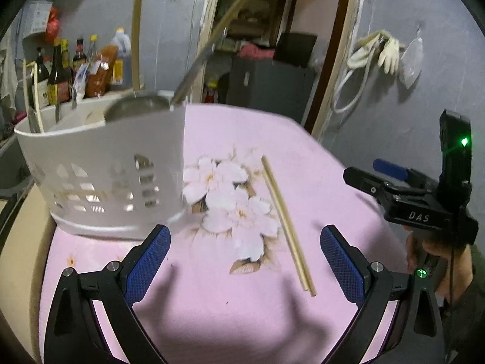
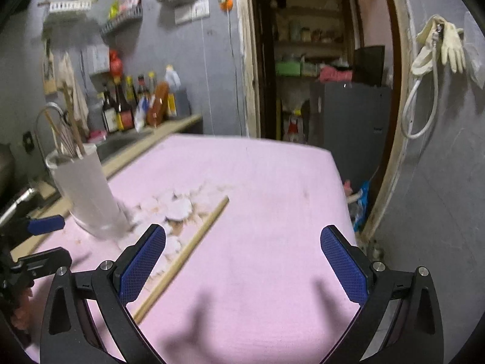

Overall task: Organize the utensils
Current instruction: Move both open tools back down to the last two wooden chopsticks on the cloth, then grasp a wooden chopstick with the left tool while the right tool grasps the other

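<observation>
A pair of wooden chopsticks (image 1: 285, 221) (image 2: 188, 251) lies side by side on the pink flowered cloth (image 1: 242, 303). To their left stands a white perforated utensil holder (image 1: 106, 166) (image 2: 88, 194), which holds a metal ladle (image 1: 136, 106), chopsticks and other utensils. My left gripper (image 1: 245, 261) is open and empty just above the cloth, with the near ends of the chopsticks between its fingers. My right gripper (image 2: 242, 261) is also open and empty, and the chopsticks pass under its left finger. Each gripper shows at the edge of the other's view: right gripper (image 1: 369, 173), left gripper (image 2: 51, 241).
Sauce bottles (image 1: 66, 69) (image 2: 136, 106) line a counter behind the holder, beside a sink with a tap (image 2: 45, 115). Beyond the far table edge are a doorway, a grey cabinet (image 2: 348, 115) and gloves (image 2: 451, 45) hanging on the wall. A hand (image 1: 439, 261) holds the right gripper.
</observation>
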